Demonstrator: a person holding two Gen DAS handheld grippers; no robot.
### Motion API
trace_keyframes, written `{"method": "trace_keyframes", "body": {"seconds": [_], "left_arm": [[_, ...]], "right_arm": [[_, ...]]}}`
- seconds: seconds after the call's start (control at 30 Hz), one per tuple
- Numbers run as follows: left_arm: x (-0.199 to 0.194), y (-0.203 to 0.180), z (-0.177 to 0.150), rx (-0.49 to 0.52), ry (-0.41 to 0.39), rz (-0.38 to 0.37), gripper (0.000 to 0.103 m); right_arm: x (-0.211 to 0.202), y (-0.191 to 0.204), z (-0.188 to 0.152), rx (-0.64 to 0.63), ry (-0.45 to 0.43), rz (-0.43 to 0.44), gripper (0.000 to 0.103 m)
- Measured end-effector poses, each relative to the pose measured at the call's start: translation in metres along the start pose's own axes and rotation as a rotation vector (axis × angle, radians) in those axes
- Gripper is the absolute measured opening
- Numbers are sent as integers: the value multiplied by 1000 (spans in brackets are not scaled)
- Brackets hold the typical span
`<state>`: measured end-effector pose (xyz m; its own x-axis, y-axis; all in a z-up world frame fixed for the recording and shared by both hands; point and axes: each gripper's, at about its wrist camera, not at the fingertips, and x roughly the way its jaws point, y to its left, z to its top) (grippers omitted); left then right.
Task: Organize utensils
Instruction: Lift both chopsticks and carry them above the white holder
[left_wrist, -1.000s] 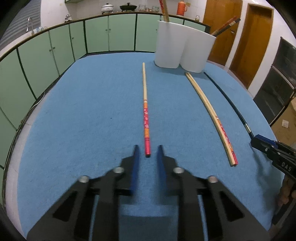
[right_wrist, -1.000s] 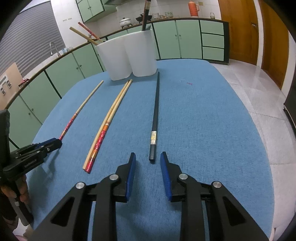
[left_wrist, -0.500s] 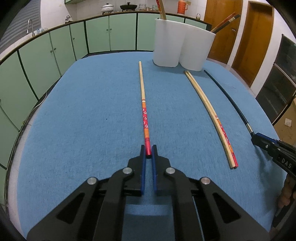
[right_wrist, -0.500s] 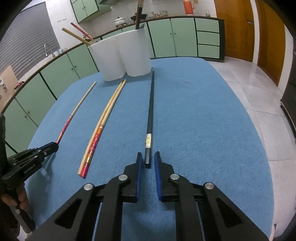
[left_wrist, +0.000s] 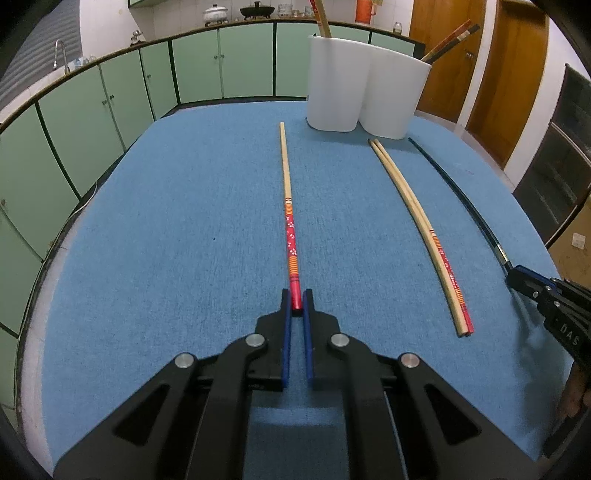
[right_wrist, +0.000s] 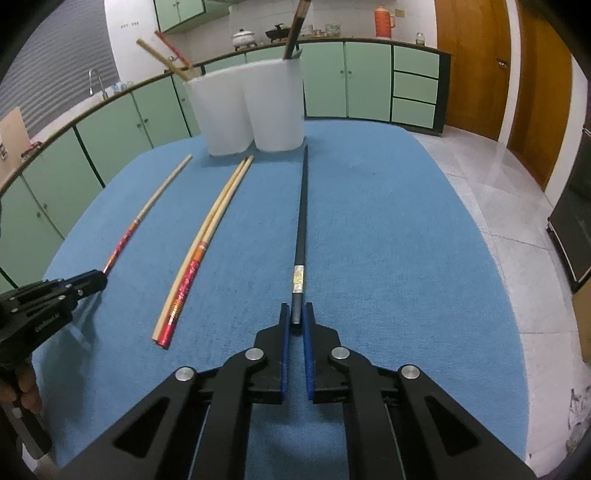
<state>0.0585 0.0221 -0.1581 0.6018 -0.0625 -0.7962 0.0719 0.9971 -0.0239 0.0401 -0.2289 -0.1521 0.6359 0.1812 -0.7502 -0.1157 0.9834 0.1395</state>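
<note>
Only right view (right_wrist: 296, 314) shows floor tiles (right_wrist: 498, 192)

A home kitchen. Green cabinets (left_wrist: 229, 62) run along the wall from 9 to 1 o'clock, with a tap (left_wrist: 61, 53) at 10 o'clock. Pots (left_wrist: 236, 11) and a red flask (right_wrist: 384, 22) stand on top at 12 o'clock. Wooden doors (right_wrist: 476, 66) are at 2 o'clock, beside a tiled floor (right_wrist: 491, 173). A white holder (right_wrist: 245, 107) with chopsticks stands on the blue counter (right_wrist: 388, 236).
</note>
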Motion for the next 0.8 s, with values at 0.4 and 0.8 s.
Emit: {"method": "trace_keyframes", "body": {"seconds": [0.4, 0.8], "left_arm": [[-85, -4, 43, 51, -186, -3, 5], [-141, -16, 101, 56, -368, -86, 5]], "right_arm": [[-82, -20, 49, 25, -197, 38, 6], [-131, -27, 116, 23, -319, 153, 6]]}}
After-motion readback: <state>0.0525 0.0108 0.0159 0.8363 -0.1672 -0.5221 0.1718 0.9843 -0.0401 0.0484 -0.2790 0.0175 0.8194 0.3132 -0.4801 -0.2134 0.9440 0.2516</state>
